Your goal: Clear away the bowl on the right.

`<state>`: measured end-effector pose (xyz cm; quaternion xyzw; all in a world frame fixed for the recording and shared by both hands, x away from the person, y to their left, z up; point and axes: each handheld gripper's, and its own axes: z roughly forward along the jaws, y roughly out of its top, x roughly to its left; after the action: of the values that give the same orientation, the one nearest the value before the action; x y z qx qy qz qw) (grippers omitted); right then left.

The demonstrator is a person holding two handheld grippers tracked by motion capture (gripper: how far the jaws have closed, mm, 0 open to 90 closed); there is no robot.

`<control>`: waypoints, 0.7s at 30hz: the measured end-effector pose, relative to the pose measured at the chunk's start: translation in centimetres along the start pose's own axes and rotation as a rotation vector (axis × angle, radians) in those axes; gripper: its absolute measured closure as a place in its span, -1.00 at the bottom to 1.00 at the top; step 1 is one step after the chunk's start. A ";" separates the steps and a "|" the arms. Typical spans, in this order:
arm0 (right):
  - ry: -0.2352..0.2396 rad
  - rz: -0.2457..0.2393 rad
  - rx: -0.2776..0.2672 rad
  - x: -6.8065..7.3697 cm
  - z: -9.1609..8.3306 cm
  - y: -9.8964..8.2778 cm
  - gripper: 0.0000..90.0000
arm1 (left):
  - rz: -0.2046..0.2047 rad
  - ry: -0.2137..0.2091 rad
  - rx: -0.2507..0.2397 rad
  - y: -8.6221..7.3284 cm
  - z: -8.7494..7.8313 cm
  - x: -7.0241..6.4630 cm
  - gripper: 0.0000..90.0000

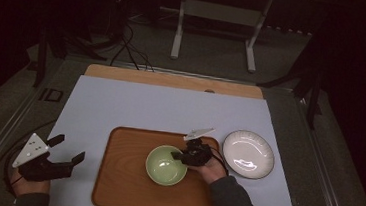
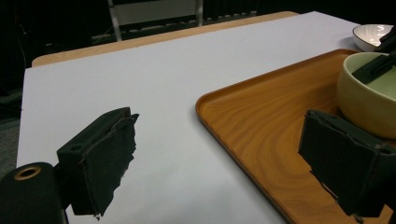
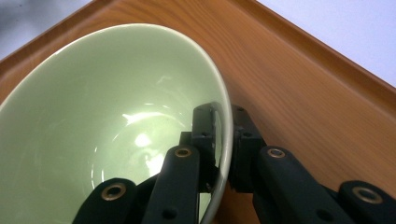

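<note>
A pale green bowl point(image 1: 165, 164) sits on the wooden tray point(image 1: 119, 177) in the middle of the table. My right gripper point(image 1: 182, 155) is shut on the bowl's right rim, one jaw inside and one outside. In the right gripper view the bowl point(image 3: 107, 116) has its rim clamped between the right gripper point(image 3: 223, 140) pads, over the tray point(image 3: 303, 93). My left gripper point(image 1: 66, 149) rests at the table's left front, open and empty. In the left gripper view the left gripper point(image 2: 219, 154) stands wide over the white mat, with the tray point(image 2: 261, 121) and bowl point(image 2: 364, 102) to its right.
A white ribbed plate point(image 1: 248, 154) lies on the white mat point(image 1: 160, 106) just right of the tray; the plate point(image 2: 369, 35) shows far right in the left gripper view. A bare wooden strip point(image 1: 173, 79) runs along the table's far edge. A stand's white legs point(image 1: 178, 32) are beyond.
</note>
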<state>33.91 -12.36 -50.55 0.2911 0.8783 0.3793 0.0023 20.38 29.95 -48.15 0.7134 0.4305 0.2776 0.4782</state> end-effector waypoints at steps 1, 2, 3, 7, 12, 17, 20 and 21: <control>0.000 -0.001 0.001 0.0 0.0 0.0 0.84 | -0.001 0.000 0.000 0.0 0.0 0.0 -0.77; 0.001 -0.001 0.002 0.0 0.0 -0.1 0.83 | -0.001 0.000 0.002 0.0 0.0 0.0 -0.77; 0.001 -0.003 0.002 0.0 0.0 -0.1 0.83 | -0.001 0.000 0.003 0.0 0.0 0.0 -0.77; 0.001 -0.005 -0.004 0.0 -0.1 0.0 0.77 | -0.001 0.001 0.001 0.0 0.0 0.0 -0.77; -0.029 -0.049 -0.011 0.2 -0.7 0.2 0.53 | -0.001 0.002 0.001 0.0 0.0 0.0 -0.77; -0.050 -0.065 -0.023 0.3 -1.6 0.3 0.37 | -0.001 0.002 0.001 0.0 0.0 0.0 -0.77; -0.051 -0.066 -0.038 0.2 -2.2 0.4 0.33 | -0.001 0.003 0.001 0.0 0.0 0.0 -0.77; -0.052 -0.071 -0.043 0.2 -2.5 0.5 0.32 | -0.001 0.003 0.001 0.0 0.0 0.0 -0.77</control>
<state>33.41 -13.65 -48.41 0.2694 0.8795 0.3898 0.0450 20.38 29.96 -48.15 0.7130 0.4316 0.2782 0.4774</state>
